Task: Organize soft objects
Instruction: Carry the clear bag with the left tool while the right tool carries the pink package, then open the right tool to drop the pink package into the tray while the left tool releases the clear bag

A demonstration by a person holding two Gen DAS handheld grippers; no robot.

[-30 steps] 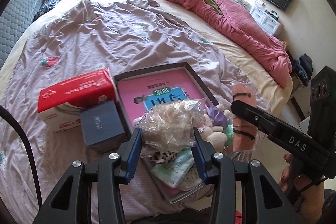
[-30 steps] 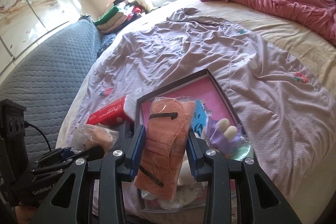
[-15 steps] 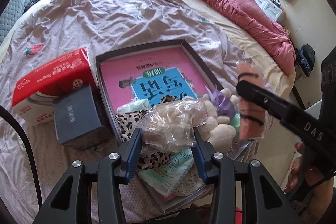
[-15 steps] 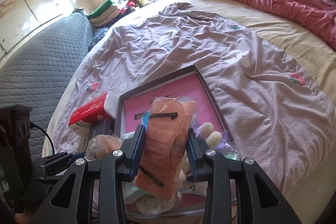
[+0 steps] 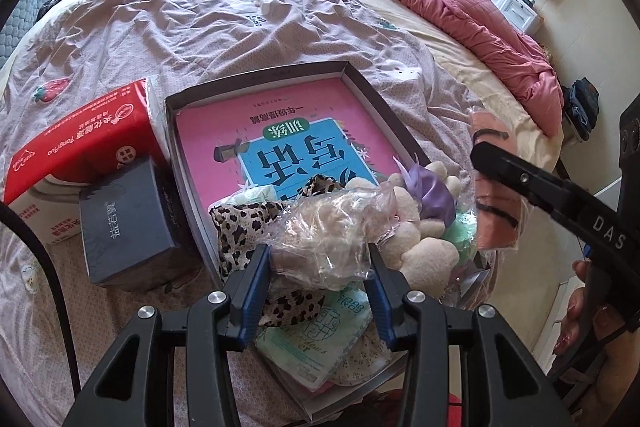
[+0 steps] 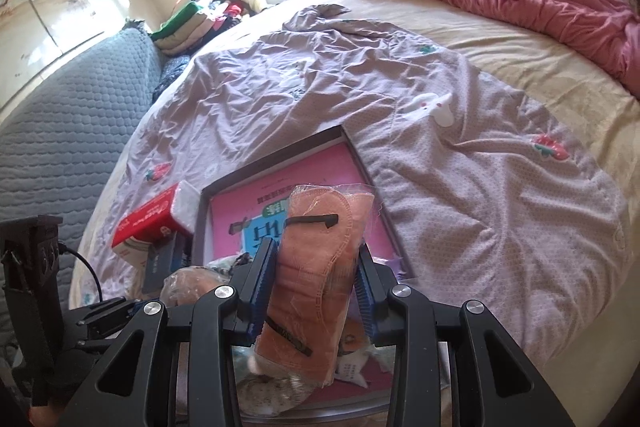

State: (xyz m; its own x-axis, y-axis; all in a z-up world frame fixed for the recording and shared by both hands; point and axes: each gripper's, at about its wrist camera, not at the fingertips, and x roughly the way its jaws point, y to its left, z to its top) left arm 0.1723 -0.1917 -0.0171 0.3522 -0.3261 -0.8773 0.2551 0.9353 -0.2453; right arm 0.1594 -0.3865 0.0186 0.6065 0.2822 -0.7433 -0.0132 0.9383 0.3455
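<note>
- The left gripper (image 5: 320, 269) has its blue-padded jaws part-way closed on a crinkled clear plastic bag with a beige soft lump inside (image 5: 326, 227); both pads press the bag's sides, and it hangs over the near end of the shallow dark cardboard box tray (image 5: 256, 77).
- The right gripper (image 6: 316, 277) is clamped on an orange face mask sealed in a clear plastic sleeve (image 6: 316, 255), held upright, its black ear loops showing. In the left wrist view it sits at about 3 o'clock from the bag, just past the tray's right rim.
- Handling, as I judge it: both packets look very light and squashy. The film is slick and crumples, so a grip on film alone could slide; pinching across the filling, as now, seems safer. Nothing looks fragile.
- The tray holds a pink and blue workbook (image 5: 280, 147) lying flat; piled at its near end are a leopard-print fabric piece (image 5: 236, 231), a cream plush toy with a purple part (image 5: 424, 231) and a pale green tissue packet (image 5: 320, 339).
- At 9 o'clock of the tray a red and white tissue box (image 5: 80, 143) and a dark grey small box (image 5: 124, 219) rest on the mauve strawberry-print sheet (image 5: 200, 19).
</note>
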